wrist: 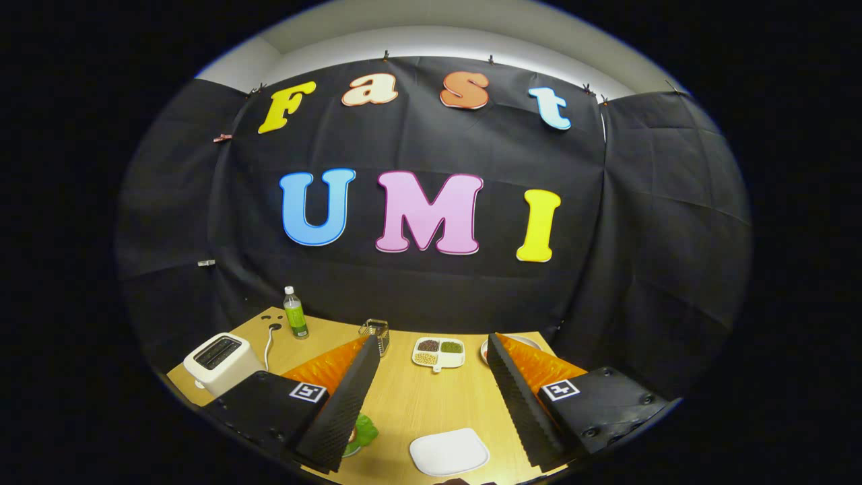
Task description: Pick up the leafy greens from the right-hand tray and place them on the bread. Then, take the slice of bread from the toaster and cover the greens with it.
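Wide apart and empty, the fingers of my gripper (431, 397) hold nothing; bare table (417, 404) shows between them. I take the white plate (449, 452) as my landmark, since it lies flat on the table between the fingers and closest to me. I cannot make out bread on it.

Beside that plate, toward my left finger, a bit of the leafy greens (364, 430) pokes out from behind the fingertip, lying on what looks like a dish rim. I judge them light, soft and floppy, likely to crumple or slip if pinched at an edge, so I would close gently across the bunched middle, where the leaves are thickest.

Well beyond the plate and off to its left stands the toaster (219, 362), its cord trailing behind it, near the table's left edge. I cannot tell whether a slice sits in its slots. A slice would be stiff but crumbly, best taken by its top edge with a light squeeze.

Farther back from the plate stand a green bottle (295, 312), a small wire basket (375, 335) and a divided dish of grains (439, 352), with another dish partly hidden behind my right finger. Open table lies between the plate and these, so I have room to lift and swing, but the toaster's side leaves little margin.
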Motion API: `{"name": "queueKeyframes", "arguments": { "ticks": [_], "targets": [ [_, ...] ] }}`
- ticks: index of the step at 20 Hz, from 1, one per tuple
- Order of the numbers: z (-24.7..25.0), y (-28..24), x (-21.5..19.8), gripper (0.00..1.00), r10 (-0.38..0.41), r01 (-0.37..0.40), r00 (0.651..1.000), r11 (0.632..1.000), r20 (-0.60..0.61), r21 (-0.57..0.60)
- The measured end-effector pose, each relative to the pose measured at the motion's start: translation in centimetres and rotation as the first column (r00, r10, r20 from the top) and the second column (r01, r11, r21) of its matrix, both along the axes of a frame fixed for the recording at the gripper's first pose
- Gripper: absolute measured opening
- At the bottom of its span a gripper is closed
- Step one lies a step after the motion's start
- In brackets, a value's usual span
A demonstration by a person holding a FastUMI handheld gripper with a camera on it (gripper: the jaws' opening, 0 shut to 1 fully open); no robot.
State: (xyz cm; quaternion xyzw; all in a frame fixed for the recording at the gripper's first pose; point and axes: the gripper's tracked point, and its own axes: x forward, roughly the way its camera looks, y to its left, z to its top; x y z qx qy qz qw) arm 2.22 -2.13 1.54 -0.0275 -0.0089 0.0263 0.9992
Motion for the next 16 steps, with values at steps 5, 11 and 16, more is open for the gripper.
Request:
{"name": "queueKeyframes", "arguments": {
  "ticks": [5,11,16],
  "targets": [
    [-0.3,-4.5,-2.3,0.99,0.0,-0.001,1.0,1.0,0.014,0.014],
    [-3.3,-7.4,-1.0,0.99,0.031,-0.03,0.999,0.999,-0.032,0.015],
    [-3.1,-8.7,0.6,0.99,0.045,-0.044,0.999,0.999,-0.013,0.025]
  ]
}}
